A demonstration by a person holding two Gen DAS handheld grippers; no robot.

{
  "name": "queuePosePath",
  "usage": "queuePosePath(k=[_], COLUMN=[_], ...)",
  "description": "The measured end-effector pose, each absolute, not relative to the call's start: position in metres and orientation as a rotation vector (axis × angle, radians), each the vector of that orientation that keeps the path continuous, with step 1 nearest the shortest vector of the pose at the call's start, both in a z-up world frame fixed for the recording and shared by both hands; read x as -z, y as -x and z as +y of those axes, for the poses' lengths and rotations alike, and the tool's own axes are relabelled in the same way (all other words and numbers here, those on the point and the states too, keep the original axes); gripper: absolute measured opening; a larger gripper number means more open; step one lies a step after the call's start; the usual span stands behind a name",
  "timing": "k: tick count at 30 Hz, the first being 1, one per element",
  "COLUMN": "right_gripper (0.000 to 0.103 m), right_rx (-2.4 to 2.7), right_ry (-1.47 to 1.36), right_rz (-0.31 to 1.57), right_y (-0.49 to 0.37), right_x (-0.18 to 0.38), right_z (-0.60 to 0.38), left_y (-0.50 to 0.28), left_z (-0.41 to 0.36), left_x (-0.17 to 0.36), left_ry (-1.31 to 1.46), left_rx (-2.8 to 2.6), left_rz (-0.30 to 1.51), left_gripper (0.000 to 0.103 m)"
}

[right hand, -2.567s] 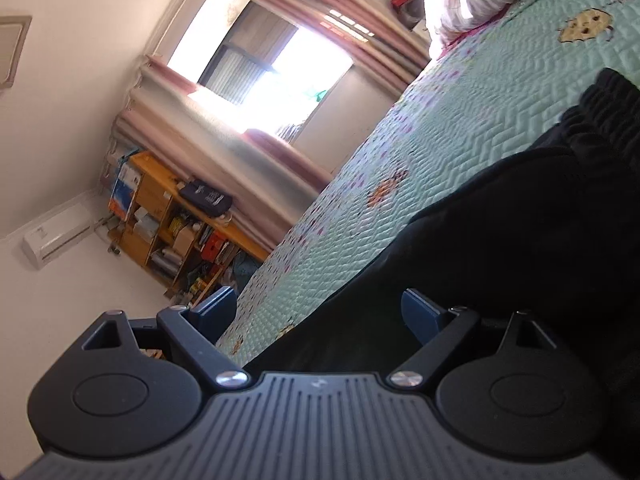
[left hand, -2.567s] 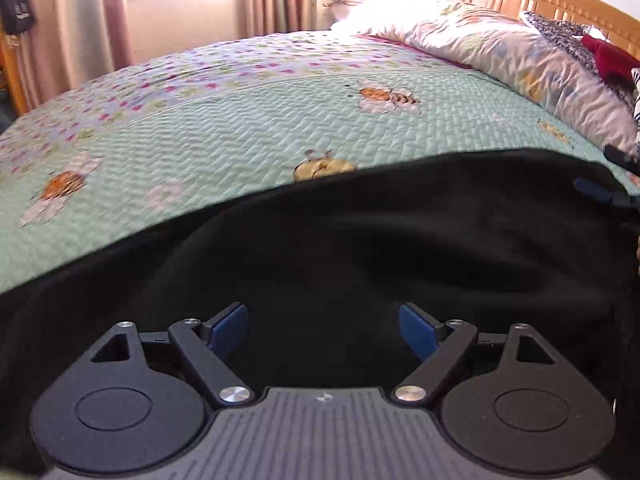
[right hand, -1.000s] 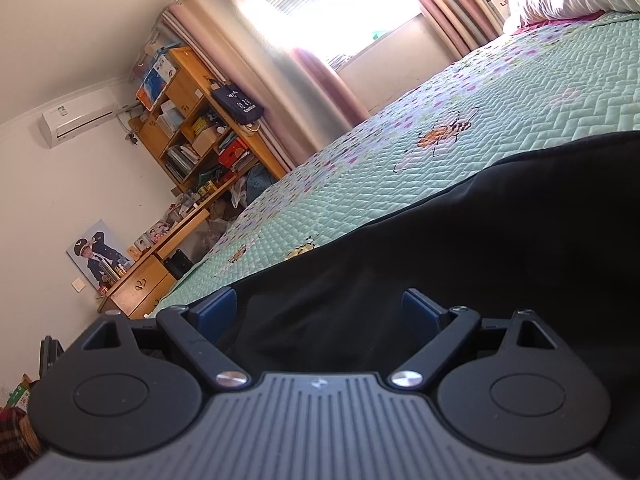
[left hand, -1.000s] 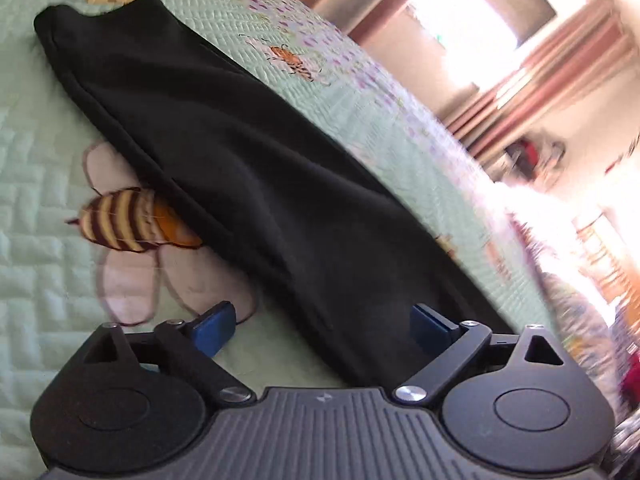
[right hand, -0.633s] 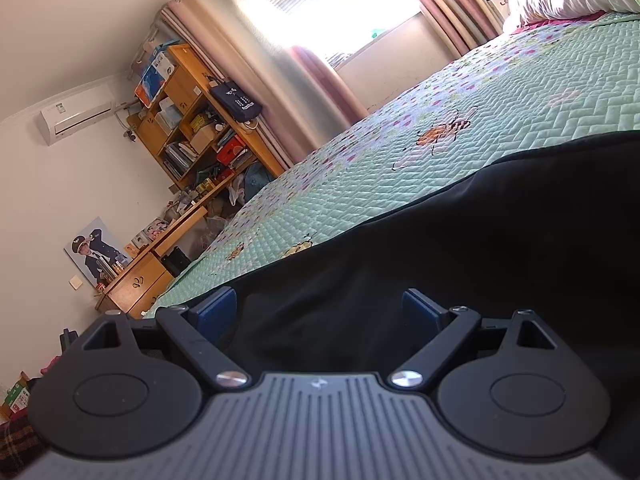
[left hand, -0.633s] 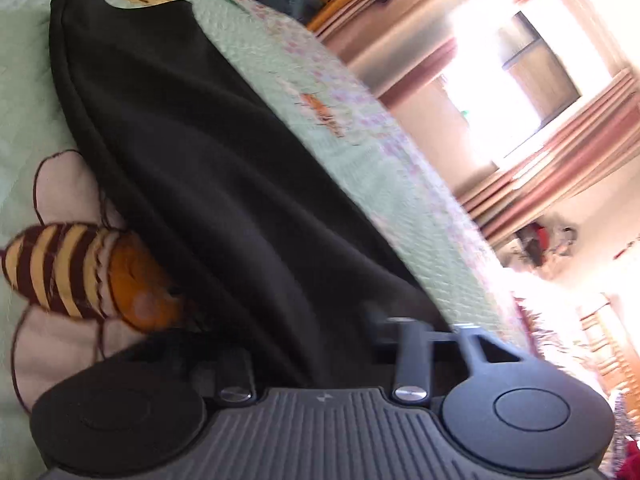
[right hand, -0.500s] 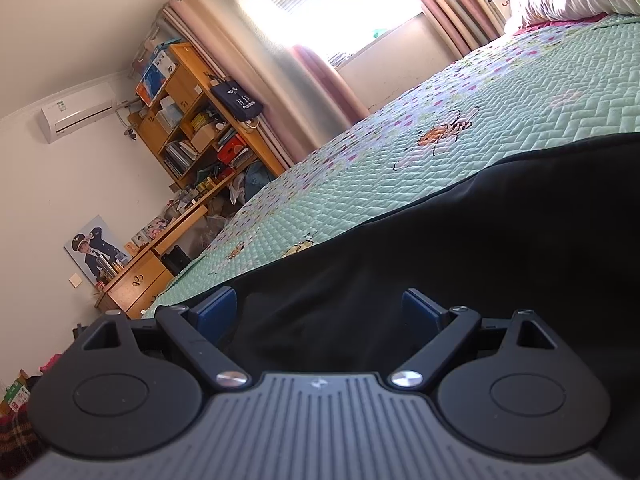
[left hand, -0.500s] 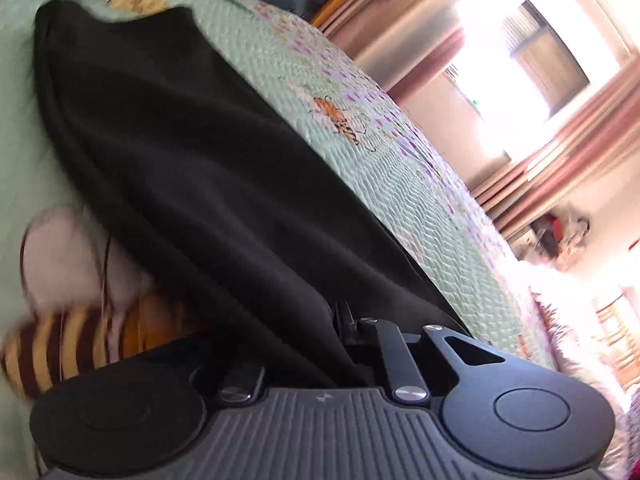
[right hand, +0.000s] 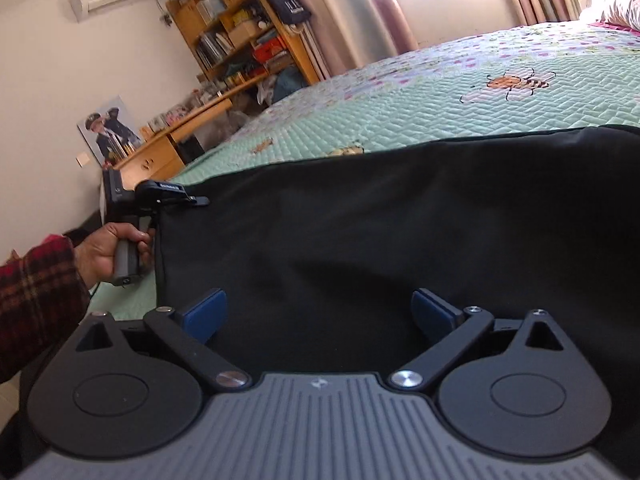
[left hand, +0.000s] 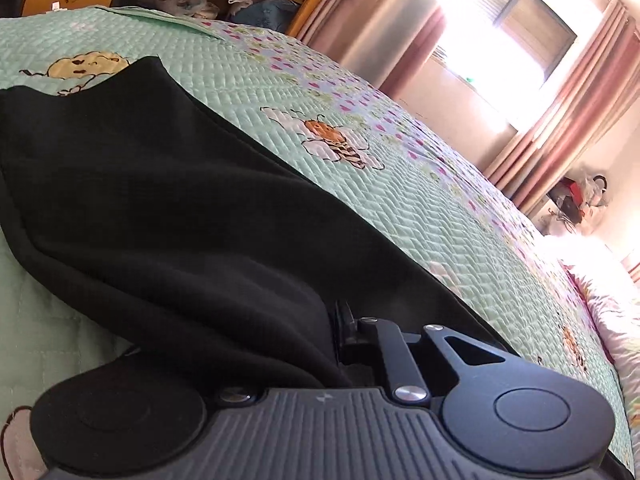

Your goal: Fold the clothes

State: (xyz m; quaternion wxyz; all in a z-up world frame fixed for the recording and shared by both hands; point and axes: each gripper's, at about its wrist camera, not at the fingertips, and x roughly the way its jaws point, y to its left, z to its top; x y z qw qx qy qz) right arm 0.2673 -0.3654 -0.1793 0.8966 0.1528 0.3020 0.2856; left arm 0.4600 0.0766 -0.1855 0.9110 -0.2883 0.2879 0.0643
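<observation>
A black garment (left hand: 168,200) lies spread on a mint quilted bedspread (left hand: 420,196) printed with bees. In the left wrist view my left gripper (left hand: 336,332) is shut on a fold of the garment's edge, and the cloth drapes over its left finger and hides it. In the right wrist view the black garment (right hand: 400,216) fills the middle, and my right gripper (right hand: 320,312) hovers over it, open, blue pads wide apart with only cloth below. At the garment's far left corner the left gripper (right hand: 200,200) is pinched on the cloth, held by a hand (right hand: 104,252) in a red plaid sleeve.
Wooden bookshelves (right hand: 240,36) and a desk (right hand: 160,156) stand beyond the foot of the bed. Curtains and a bright window (left hand: 520,40) are along the far wall. A patterned pillow (left hand: 612,292) lies at the bed's right end.
My left gripper has shut on the garment's edge and lifted it a little. My right gripper stayed open and swung left, bringing the left gripper and the hand into its view.
</observation>
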Motion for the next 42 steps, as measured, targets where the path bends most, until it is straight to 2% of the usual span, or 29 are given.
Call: queuePosePath(k=[3,7,14,16,20,24,27,32,37,42], right_gripper=[0.098,0.089,0.082,0.085,0.103,0.103,0.103,0.103,0.103,0.103], right_rx=[-0.517,-0.528,-0.369,-0.317,-0.192,-0.112,-0.054,-0.087,-0.1,-0.094], right_ry=[-0.272,-0.32,-0.122,-0.041,0.096,0.108,0.0,-0.155,-0.061,-0.074], right_rz=[0.601,0.605,0.886,0.925,0.894,0.893,0.916,0.878,0.871,0.882], right_y=[-0.261,-0.266,-0.377,-0.406,-0.436,-0.45,-0.446,-0.392,-0.364,-0.368], right_x=[0.167,0.143,0.151,0.157,0.169,0.174,0.167,0.163,0.168,0.171], right_z=[-0.36,-0.336,-0.231,-0.204,-0.168,-0.16,-0.159,-0.139,-0.096,-0.097], left_y=[-0.463,-0.474,-0.489,-0.492,-0.498,-0.497,-0.486,-0.468,-0.468,-0.464], left_z=[0.084,0.093,0.107,0.114,0.126,0.142,0.168,0.212,0.249,0.3], left_x=[0.184,0.18,0.184,0.185,0.186,0.187,0.196,0.206,0.209,0.202], left_ry=[0.606,0.603,0.624,0.62,0.613,0.633,0.738,0.863,0.903,0.896], left_rx=[-0.106,-0.08,-0.028,-0.004,0.042,0.072,0.069,0.02,-0.019,-0.177], left_rz=[0.616,0.652,0.685,0.692,0.706,0.719,0.699,0.652,0.628,0.56], left_gripper=[0.014,0.014,0.014,0.014,0.014,0.02,0.018,0.016,0.016,0.019])
